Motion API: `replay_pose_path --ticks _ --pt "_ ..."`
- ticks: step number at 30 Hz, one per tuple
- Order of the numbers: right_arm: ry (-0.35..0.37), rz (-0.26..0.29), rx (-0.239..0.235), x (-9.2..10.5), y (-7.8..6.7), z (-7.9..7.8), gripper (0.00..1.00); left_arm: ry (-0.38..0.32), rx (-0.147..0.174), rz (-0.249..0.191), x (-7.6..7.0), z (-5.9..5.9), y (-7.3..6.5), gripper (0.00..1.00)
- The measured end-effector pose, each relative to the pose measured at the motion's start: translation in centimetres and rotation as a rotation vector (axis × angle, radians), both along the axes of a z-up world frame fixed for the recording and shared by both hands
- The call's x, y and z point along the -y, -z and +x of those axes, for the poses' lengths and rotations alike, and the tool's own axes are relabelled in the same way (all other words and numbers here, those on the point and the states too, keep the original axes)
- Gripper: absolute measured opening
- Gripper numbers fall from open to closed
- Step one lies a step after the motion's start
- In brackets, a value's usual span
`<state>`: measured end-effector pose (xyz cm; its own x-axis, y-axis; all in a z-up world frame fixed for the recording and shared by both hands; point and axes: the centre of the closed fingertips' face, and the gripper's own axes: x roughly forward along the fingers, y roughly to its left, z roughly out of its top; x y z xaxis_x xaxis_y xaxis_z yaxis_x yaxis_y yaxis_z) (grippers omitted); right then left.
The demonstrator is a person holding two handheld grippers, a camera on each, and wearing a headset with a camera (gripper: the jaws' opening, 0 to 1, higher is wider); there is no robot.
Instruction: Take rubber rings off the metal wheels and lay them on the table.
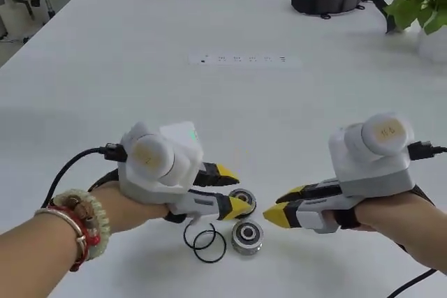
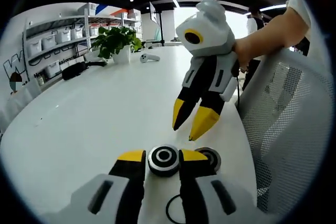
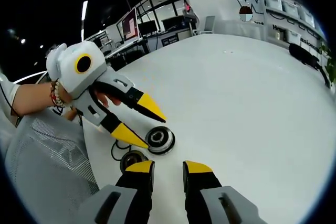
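Left gripper [image 2: 164, 156] jaws clamped on metal wheel [image 3: 159, 139]; right gripper [image 3: 168, 167] slightly parted, empty

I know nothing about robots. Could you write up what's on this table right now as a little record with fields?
Left claw: shut on held wheel, low over the table
Right claw: open, empty, pointing towards the wheels
Second wheel: lying flat on the table, free of both claws
Rubber rings: two thin black loops, overlapping, on the table beside the second wheel
Table: white, bare around the work
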<state>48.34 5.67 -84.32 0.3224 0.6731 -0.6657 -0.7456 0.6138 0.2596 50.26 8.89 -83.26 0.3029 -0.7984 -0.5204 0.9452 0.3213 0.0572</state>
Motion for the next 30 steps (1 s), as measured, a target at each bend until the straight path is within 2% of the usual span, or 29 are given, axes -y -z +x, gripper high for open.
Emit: replay_pose_path --ticks 2,6,8,13,19,23,24,26,30 --pt "0.000 -0.001 -0.001 0.0 0.0 0.0 0.19 -0.024 -0.030 -0.017 0.1 0.1 0.2 0.17" --pt "-0.002 -0.006 0.002 0.0 0.1 0.0 0.19 -0.028 -0.030 -0.014 0.1 0.1 0.3 0.15" --pt "0.000 -0.005 0.003 0.0 0.0 0.0 0.19 -0.038 -0.043 -0.019 0.1 0.3 0.3 0.15" --pt "0.005 -0.006 0.011 0.1 -0.1 0.2 0.19 -0.029 -0.018 -0.007 0.1 0.3 0.3 0.13" --pt "-0.001 0.004 0.007 -0.2 -0.2 0.1 0.19 0.024 0.034 0.029 0.4 -0.2 0.2 0.08" --pt "0.004 0.038 0.011 -1.0 -1.1 0.4 0.19 0.024 0.032 0.030 0.3 -0.1 0.2 0.08" --pt "0.003 0.079 -0.006 -1.6 -1.6 0.3 0.20 0.021 0.027 0.026 0.3 -0.1 0.2 0.08" --pt "-0.005 0.107 -0.010 -2.0 -2.3 0.3 0.20 0.017 0.018 0.018 0.3 -0.1 0.3 0.08" --pt "-0.033 0.088 0.022 -2.2 -3.0 0.9 0.20 0.016 0.009 0.005 0.3 -0.1 0.3 0.08"
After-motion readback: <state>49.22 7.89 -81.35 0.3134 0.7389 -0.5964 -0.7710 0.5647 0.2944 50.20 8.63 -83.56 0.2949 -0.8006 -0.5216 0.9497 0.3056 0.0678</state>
